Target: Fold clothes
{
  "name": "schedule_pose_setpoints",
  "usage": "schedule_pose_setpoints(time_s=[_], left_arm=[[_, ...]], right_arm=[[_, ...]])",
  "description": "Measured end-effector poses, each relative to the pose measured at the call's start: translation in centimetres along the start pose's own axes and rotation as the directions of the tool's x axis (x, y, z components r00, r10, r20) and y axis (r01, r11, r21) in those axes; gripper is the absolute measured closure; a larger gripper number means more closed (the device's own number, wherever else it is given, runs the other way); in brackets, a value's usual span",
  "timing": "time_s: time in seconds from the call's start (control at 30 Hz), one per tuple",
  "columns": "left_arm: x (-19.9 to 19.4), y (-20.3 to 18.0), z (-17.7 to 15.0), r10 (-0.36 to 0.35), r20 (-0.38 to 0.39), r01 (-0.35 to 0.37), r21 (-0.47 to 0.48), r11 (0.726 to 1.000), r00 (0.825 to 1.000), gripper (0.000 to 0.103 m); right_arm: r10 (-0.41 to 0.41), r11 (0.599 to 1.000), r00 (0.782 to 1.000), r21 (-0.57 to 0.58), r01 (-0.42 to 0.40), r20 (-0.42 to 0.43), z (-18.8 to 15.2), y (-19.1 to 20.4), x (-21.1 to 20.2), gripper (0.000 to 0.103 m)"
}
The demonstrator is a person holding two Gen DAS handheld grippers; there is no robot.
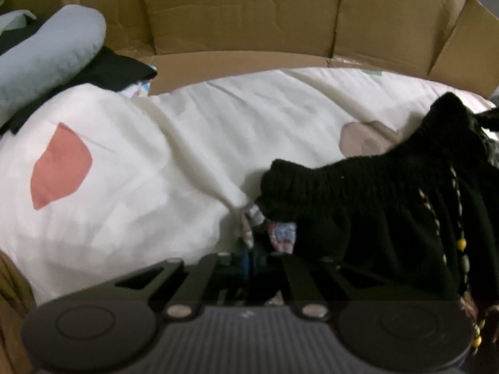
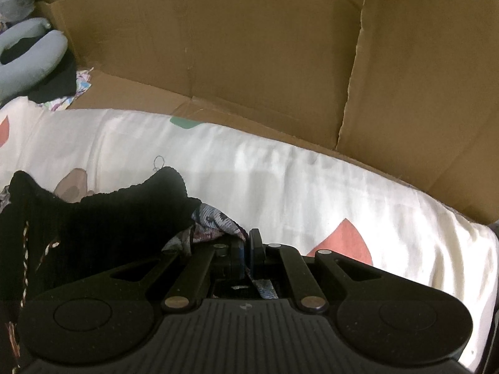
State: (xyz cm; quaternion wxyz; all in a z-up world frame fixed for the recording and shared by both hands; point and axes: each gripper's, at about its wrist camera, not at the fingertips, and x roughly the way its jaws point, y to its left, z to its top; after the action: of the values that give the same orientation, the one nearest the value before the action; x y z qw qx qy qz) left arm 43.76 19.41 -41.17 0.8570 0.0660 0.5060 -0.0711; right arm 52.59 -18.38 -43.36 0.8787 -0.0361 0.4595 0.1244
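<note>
Now we are pinching the patterned lining (image 2: 215, 229) of the black knit garment (image 2: 103, 218) between our closed right fingers (image 2: 246, 254); our left fingers (image 1: 252, 249) are closing on its other corner. It is sagging at nine o'clock over the white bedding (image 2: 312, 187).

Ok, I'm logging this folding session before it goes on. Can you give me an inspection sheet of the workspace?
Surface: white quilted bedding with pink patches, wrinkled.
Job's things: black knit garment with patterned lining, bunched and lifted between both grippers.
Clutter: grey tube-shaped cushion and dark clothes at the far left.
Grippers: left gripper shut on the garment's patterned edge; right gripper shut on the same fabric.
Cables: nothing seen.
Surroundings: brown cardboard walls behind the bedding.
</note>
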Motion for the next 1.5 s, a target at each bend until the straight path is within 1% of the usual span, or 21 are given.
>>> schedule_pose_setpoints(time_s=[0.07, 0.13, 0.17, 0.27, 0.37, 0.47, 0.5, 0.53, 0.57, 0.6, 0.63, 0.67, 0.7, 0.73, 0.8, 0.87, 0.93, 1.17, 1.27, 1.4, 1.5], left_arm=[[-0.5, 0.3, 0.2, 0.023, 0.035, -0.023, -0.019, 1.0, 0.999, 0.101], [-1.1, 1.0, 0.5, 0.037, 0.072, -0.034, -0.048, 0.998, 0.997, 0.101], [-1.4, 1.0, 0.7, 0.042, 0.08, -0.039, -0.041, 0.998, 0.996, 0.101], [-1.9, 1.0, 1.7, 0.06, 0.102, -0.059, -0.021, 0.998, 0.993, 0.101], [-2.4, 1.3, 3.0, 0.092, 0.138, -0.086, -0.051, 0.995, 0.986, 0.101], [-2.5, 1.3, 4.2, 0.133, 0.155, -0.127, -0.05, 0.991, 0.979, 0.101], [-2.3, 1.3, 4.4, 0.143, 0.144, -0.137, -0.053, 0.989, 0.979, 0.101], [-1.7, 1.3, 4.6, 0.159, 0.107, -0.154, -0.056, 0.987, 0.981, 0.1], [-1.0, 1.3, 4.8, 0.174, 0.071, -0.171, -0.059, 0.984, 0.982, 0.098], [-0.3, 1.3, 4.9, 0.187, 0.023, -0.185, -0.06, 0.981, 0.982, 0.089], [0.8, 1.2, 4.8, 0.189, -0.058, -0.192, -0.055, 0.98, 0.98, 0.084], [1.1, 0.9, 4.6, 0.196, -0.079, -0.199, -0.031, 0.98, 0.977, 0.085], [1.2, 0.7, 4.3, 0.202, -0.09, -0.203, -0.011, 0.979, 0.975, 0.082], [0.8, 0.5, 4.0, 0.198, -0.064, -0.199, -0.005, 0.98, 0.978, 0.07], [0.3, 0.7, 3.6, 0.19, -0.052, -0.191, -0.02, 0.981, 0.98, 0.06], [-0.3, 1.0, 3.2, 0.189, -0.046, -0.191, -0.039, 0.981, 0.981, 0.059], [-1.3, 0.8, 2.8, 0.179, -0.034, -0.181, -0.055, 0.982, 0.983, 0.053], [-5.6, -1.1, 1.3, 0.125, 0.023, -0.122, -0.105, 0.987, 0.992, 0.051], [-7.4, -2.0, 0.6, 0.102, 0.047, -0.096, -0.124, 0.988, 0.994, 0.05], [-9.9, -4.3, -1.1, 0.065, 0.058, -0.057, -0.122, 0.991, 0.996, 0.05], [-11.6, -6.1, -2.0, 0.052, 0.062, -0.045, -0.11, 0.993, 0.997, 0.05]], right_arm=[[0.002, 1.0, 1.0, 0.007, -0.002, 0.002, 0.3, -0.1, 0.1, 0.102], [0.006, 1.0, 1.0, 0.026, -0.007, 0.024, 0.7, -0.3, -0.4, 0.102], [0.008, 0.999, 0.999, 0.032, -0.009, 0.035, 1.0, -0.4, -0.7, 0.102], [-0.025, 1.0, 0.998, 0.018, 0.024, 0.065, 1.7, 0.1, -1.3, 0.102], [-0.055, 0.998, 0.995, 0.019, 0.054, 0.088, 2.4, 0.6, -1.5, 0.102], [-0.077, 0.997, 0.991, 0.03, 0.074, 0.108, 3.3, 0.8, -1.5, 0.102], [-0.084, 0.996, 0.99, 0.034, 0.081, 0.114, 3.6, 0.8, -1.5, 0.102], [-0.091, 0.995, 0.989, 0.038, 0.087, 0.119, 3.9, 0.7, -1.4, 0.101], [-0.089, 0.995, 0.992, 0.044, 0.086, 0.086, 4.2, 0.5, -0.8, 0.099], [-0.087, 0.995, 0.995, 0.05, 0.085, 0.053, 4.5, 0.4, -0.2, 0.086], [-0.085, 0.995, 0.996, 0.056, 0.084, 0.02, 4.8, 0.2, 0.4, 0.078], [-0.086, 0.994, 0.996, 0.061, 0.086, -0.009, 5.0, -0.2, 0.8, 0.076], [-0.086, 0.994, 0.996, 0.066, 0.089, -0.037, 5.1, -0.7, 1.1, 0.07], [-0.062, 0.994, 0.997, 0.091, 0.066, -0.039, 5.1, -1.3, 1.0, 0.064], [-0.006, 0.991, 0.999, 0.137, 0.011, -0.034, 4.9, -2.5, 0.4, 0.062], [0.026, 0.993, 0.999, 0.117, -0.022, -0.034, 4.8, -3.1, -0.1, 0.062], [0.022, 0.996, 0.999, 0.082, -0.019, -0.032, 4.3, -3.3, -0.9, 0.062], [0.045, 0.997, 0.999, 0.061, -0.043, -0.031, 2.4, -5.4, -5.4, 0.062], [0.043, 0.998, 0.999, 0.05, -0.042, -0.028, 1.1, -6.4, -8.2, 0.062], [0.04, 0.999, 0.999, 0.038, -0.039, -0.03, -0.9, -8.2, -11.9, 0.062], [0.039, 0.999, 0.999, 0.033, -0.038, -0.03, -2.5, -9.3, -14.4, 0.062]])
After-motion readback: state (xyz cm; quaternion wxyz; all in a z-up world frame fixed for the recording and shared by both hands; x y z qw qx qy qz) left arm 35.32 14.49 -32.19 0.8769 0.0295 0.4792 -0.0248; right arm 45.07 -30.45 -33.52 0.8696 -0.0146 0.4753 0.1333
